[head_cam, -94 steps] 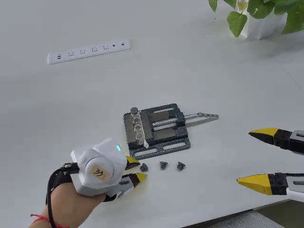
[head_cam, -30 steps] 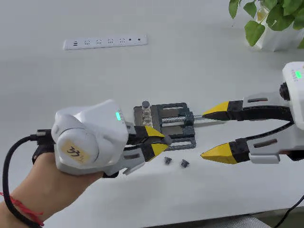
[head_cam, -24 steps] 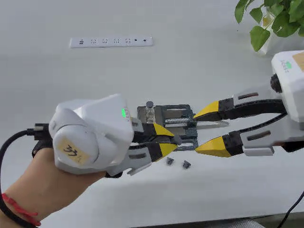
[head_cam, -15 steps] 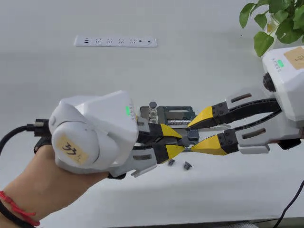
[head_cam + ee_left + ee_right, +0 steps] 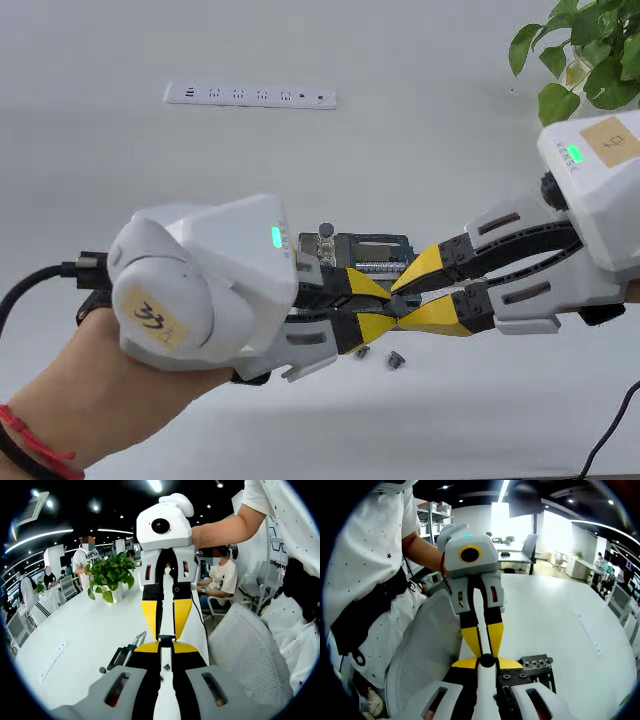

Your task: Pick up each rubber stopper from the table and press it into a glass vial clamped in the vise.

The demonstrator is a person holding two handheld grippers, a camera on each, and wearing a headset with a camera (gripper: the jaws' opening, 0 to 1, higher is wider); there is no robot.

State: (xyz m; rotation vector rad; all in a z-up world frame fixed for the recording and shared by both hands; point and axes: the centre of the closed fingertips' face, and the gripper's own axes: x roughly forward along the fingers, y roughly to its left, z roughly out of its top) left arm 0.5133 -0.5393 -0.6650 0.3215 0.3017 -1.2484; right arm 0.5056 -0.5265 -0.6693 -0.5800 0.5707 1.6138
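As right gripper (image 5: 166, 636) swings in from wide-open stance, jaws now narrowed, tip to tip with left gripper (image 5: 486, 655). Left pinches rubber stopper (image 5: 486, 661) aloft, near side of vise (image 5: 375, 247). Right's bite: cannot tell. Two loose stoppers (image 5: 396, 359) wait on table (image 5: 450, 150). Likely hand-off before pressing into vial (image 5: 326, 243).

A yellow sticker (image 5: 150, 318) on the white body of the left gripper (image 5: 385, 305) bears the handwritten number 33; a tan label (image 5: 612, 140) on the right gripper (image 5: 402, 306) carries one handwritten mark, perhaps a 9, not clearly legible
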